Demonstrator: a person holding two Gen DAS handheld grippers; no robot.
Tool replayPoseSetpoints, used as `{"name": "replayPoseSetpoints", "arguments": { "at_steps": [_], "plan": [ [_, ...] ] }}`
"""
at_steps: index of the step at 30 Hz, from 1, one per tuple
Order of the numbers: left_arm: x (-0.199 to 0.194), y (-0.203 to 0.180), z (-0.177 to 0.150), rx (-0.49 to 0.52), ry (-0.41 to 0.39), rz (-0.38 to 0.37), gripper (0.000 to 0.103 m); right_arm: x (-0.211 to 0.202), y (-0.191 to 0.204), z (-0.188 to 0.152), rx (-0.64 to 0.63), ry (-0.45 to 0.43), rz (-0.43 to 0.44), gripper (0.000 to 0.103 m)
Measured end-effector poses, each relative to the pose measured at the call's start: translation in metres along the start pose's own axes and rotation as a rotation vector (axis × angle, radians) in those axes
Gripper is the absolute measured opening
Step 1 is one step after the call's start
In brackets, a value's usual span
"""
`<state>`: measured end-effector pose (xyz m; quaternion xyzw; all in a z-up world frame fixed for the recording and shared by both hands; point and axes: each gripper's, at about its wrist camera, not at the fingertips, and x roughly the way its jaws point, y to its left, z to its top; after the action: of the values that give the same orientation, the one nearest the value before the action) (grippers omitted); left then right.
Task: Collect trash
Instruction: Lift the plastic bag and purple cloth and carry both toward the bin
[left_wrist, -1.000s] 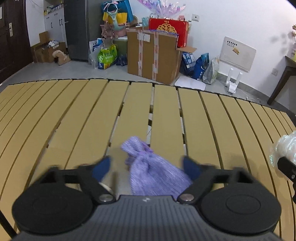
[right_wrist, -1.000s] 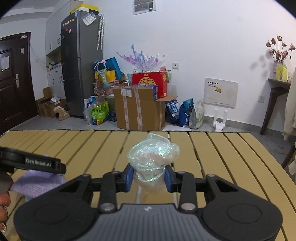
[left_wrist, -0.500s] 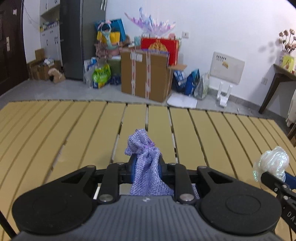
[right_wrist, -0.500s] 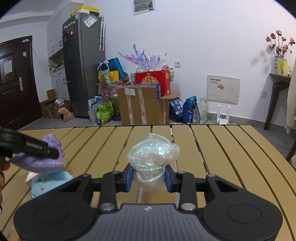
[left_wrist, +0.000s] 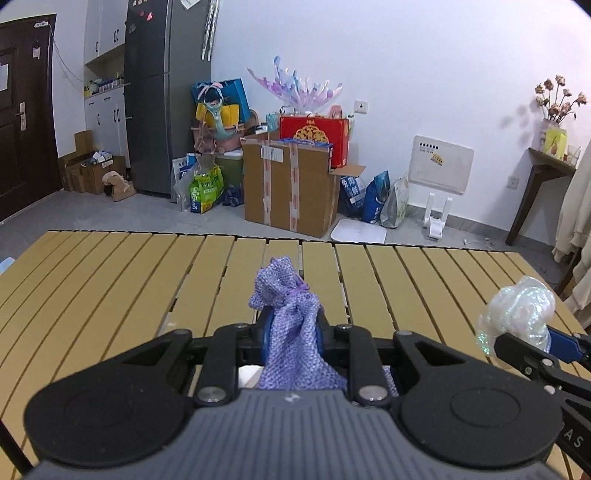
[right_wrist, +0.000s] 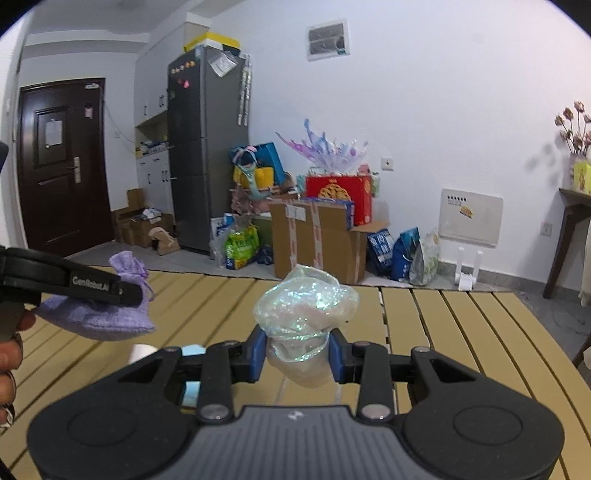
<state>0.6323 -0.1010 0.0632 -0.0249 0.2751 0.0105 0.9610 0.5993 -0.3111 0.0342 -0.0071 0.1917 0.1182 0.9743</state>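
Jaws of the left gripper (left_wrist: 293, 338) are closed narrow on the purple mesh pouch (left_wrist: 291, 332), gripping it just below its tied neck; one second ago they stood wide apart with the pouch lying flat on the worktop (left_wrist: 110, 295) between them, and half a second ago they had already closed on it. The pouch now hangs clear of the slats — in the right wrist view it (right_wrist: 107, 310) shows suspended above the worktop (right_wrist: 461, 332) at the left edge, under the left gripper's black finger, higher than at the half-second mark. The person's hand (right_wrist: 7, 354) is partly visible at that edge.

Jaws of the right gripper (right_wrist: 297, 354) are closed on the iridescent crumpled wrapper (right_wrist: 306, 317), unchanged across all three moments; the wrapper bulges above the blue pads. From the left wrist view the same wrapper (left_wrist: 517, 314) sits at the right, held above the worktop's right end.

Containers: the pouch is drawn shut with a purple tie, contents not visible. A light blue item (right_wrist: 192, 373) lies on the worktop behind the right gripper's left finger, mostly hidden — identity cannot be determined. A taped cardboard box (left_wrist: 291, 184) stands closed on the floor beyond the worktop, among bags; contents not visible.
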Motion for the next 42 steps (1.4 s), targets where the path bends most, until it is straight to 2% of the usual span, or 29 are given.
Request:
{"name": "replayPoseSetpoints", "arguments": {
  "at_steps": [6,14,26,36,42],
  "plan": [
    [-0.057,0.009,-0.024,0.022,-0.021,0.004,0.022,-0.047,0.02,-0.002,-0.01,-0.018,0.026,0.033],
    [-0.133,0.033,-0.058,0.014,-0.028,-0.002,0.022,-0.119,0.046,-0.022,0.004,-0.004,0.06,0.033],
    [-0.231,0.065,-0.123,0.02,-0.03,-0.003,0.022,-0.208,0.083,-0.075,0.02,0.041,0.085,0.033],
    [-0.277,0.085,-0.18,0.019,-0.006,-0.021,0.022,-0.272,0.12,-0.12,-0.026,0.071,0.098,0.033],
    [-0.294,0.094,-0.211,0.022,0.013,-0.02,0.022,-0.29,0.139,-0.142,-0.026,0.105,0.12,0.033]
  ]
}}
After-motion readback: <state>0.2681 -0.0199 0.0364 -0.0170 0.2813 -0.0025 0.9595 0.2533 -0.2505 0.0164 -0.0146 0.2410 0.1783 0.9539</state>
